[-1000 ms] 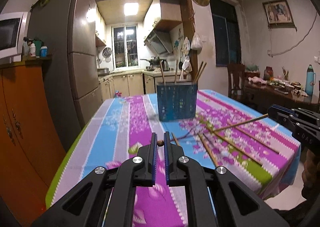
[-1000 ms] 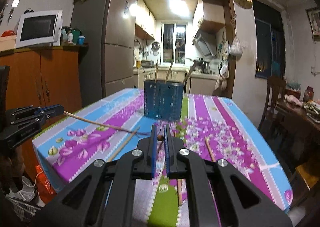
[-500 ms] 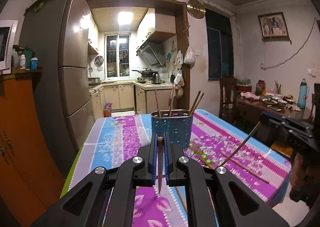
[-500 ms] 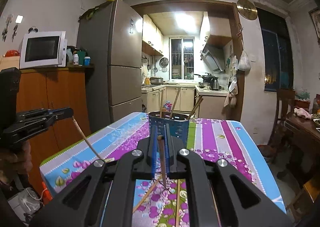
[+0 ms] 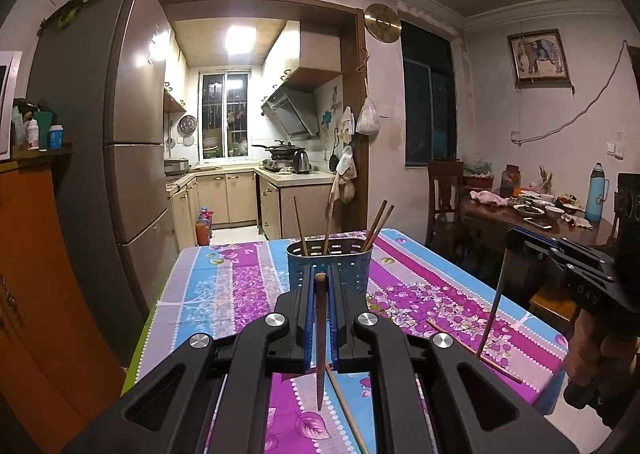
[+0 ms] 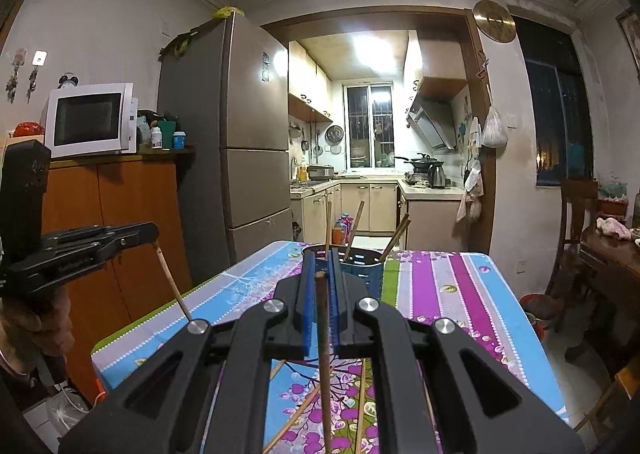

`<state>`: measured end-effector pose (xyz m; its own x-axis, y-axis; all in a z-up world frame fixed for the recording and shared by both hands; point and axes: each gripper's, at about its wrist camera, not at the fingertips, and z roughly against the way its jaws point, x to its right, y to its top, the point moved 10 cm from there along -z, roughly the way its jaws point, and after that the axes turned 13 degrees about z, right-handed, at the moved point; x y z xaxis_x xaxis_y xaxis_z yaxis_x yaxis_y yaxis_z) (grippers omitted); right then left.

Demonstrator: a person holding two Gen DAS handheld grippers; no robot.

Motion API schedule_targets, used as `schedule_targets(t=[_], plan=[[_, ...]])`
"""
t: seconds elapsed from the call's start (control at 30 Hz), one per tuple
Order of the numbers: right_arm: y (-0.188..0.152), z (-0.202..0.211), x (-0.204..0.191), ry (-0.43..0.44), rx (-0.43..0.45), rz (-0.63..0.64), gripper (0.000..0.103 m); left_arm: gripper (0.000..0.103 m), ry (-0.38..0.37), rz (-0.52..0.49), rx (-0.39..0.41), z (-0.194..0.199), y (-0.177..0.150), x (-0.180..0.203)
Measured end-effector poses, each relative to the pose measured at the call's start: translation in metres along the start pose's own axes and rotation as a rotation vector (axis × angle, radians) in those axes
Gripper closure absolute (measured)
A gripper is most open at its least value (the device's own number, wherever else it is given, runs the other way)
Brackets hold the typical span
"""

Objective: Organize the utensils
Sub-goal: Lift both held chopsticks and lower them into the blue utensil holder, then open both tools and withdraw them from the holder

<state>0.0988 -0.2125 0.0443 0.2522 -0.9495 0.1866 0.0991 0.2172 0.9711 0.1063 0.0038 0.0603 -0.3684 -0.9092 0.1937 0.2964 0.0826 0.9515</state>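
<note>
Both grippers carry one thin brown wooden chopstick each: left gripper (image 5: pixel 320 286) fingers clamped on a dark one (image 5: pixel 320 338) hanging tip-down, right gripper (image 6: pixel 320 282) likewise (image 6: pixel 323 354). Vertical suits dropping into the blue perforated plastic holder (image 5: pixel 348 270) at 12 o'clock. More chopsticks (image 5: pixel 472 350) lie loose on the floral-cloth surface (image 5: pixel 240 294).

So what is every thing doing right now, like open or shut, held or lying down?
Left gripper: shut on a dark chopstick, tip hanging down.
Right gripper: shut on a brown chopstick, tip hanging down.
Blue utensil basket: upright on the table, chopsticks standing inside.
Loose chopsticks: lying flat on the tablecloth.
Fridge: doors shut.
</note>
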Motion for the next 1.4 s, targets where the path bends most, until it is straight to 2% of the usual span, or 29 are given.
schedule_targets(t=[0.27, 0.43, 0.67, 0.73, 0.8, 0.93, 1.03, 1.13, 1.27, 1.4], plan=[[0.014, -0.002, -0.002, 0.023, 0.018, 0.001, 0.098, 0.095, 0.022, -0.013, -0.005, -0.002, 0.013, 0.007], [0.029, -0.024, 0.004, 0.037, 0.01, -0.001, 0.098, 0.095, -0.01, -0.003, 0.001, -0.018, 0.037, 0.019], [0.078, -0.075, 0.041, 0.007, 0.024, -0.02, 0.098, 0.095, -0.021, 0.001, 0.072, -0.081, 0.111, 0.027], [0.097, -0.097, 0.059, -0.016, 0.036, -0.035, 0.098, 0.095, -0.032, 0.034, 0.075, -0.104, 0.132, 0.026], [0.112, -0.111, 0.073, -0.038, 0.054, -0.051, 0.098, 0.095, -0.013, 0.038, 0.096, -0.128, 0.154, 0.025], [0.139, -0.141, 0.101, -0.071, 0.093, -0.094, 0.098, 0.095, 0.008, 0.039, 0.101, -0.169, 0.175, 0.019], [0.146, -0.164, 0.116, -0.089, 0.118, -0.116, 0.098, 0.095, 0.015, 0.037, 0.086, -0.199, 0.175, 0.014], [0.139, -0.186, 0.121, -0.092, 0.118, -0.129, 0.098, 0.095, 0.02, 0.029, 0.07, -0.225, 0.167, 0.009], [0.116, -0.215, 0.124, -0.092, 0.08, -0.145, 0.098, 0.095, 0.037, 0.019, 0.022, -0.254, 0.145, 0.001], [0.075, -0.242, 0.118, -0.074, 0.0, -0.174, 0.098, 0.095, 0.05, 0.021, -0.044, -0.279, 0.113, -0.011]])
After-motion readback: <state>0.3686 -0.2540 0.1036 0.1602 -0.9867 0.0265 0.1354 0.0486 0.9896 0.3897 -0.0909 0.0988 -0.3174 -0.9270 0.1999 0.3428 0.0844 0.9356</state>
